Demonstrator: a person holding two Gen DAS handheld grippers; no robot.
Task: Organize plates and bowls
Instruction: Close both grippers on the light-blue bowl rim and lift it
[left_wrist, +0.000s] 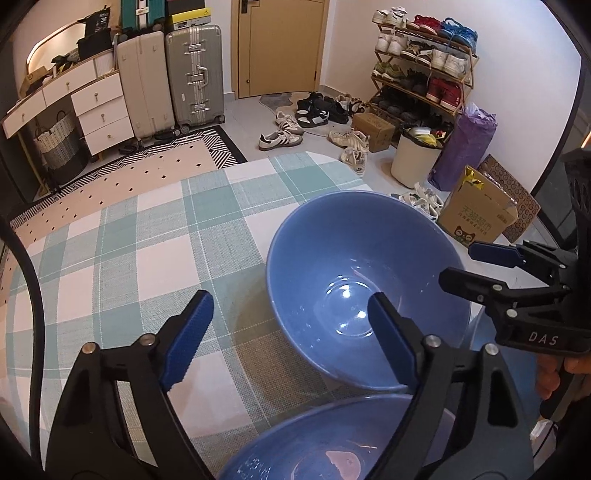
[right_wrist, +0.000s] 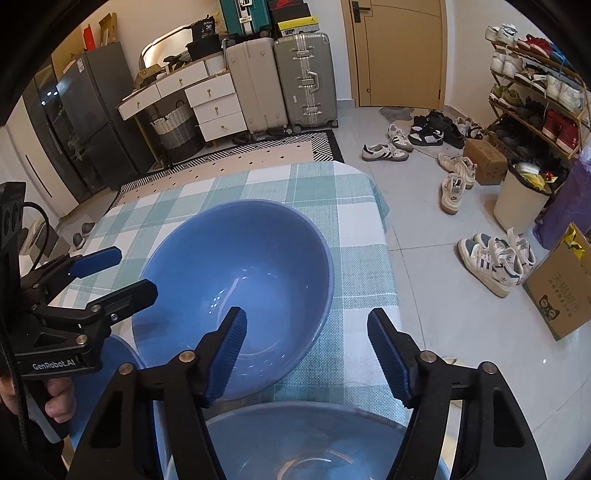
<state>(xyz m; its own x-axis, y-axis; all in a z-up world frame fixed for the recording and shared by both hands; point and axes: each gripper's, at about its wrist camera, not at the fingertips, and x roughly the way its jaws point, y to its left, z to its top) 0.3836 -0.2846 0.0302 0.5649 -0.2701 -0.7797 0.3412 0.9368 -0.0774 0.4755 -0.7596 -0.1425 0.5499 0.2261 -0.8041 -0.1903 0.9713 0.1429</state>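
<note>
Two bowls, far bowl (left_wrist: 354, 280) and near bowl (left_wrist: 332, 443), were seen unstacked on the tabletop (left_wrist: 122, 266). Left gripper (left_wrist: 291, 339) and right gripper (right_wrist: 306, 354) jaws were part open, nothing gripped. Stacking was judged outstanding.

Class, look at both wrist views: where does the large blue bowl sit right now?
The large blue bowl sits on the green-and-white checked tablecloth, between the left gripper and right gripper, just beyond a second blue dish.
</note>
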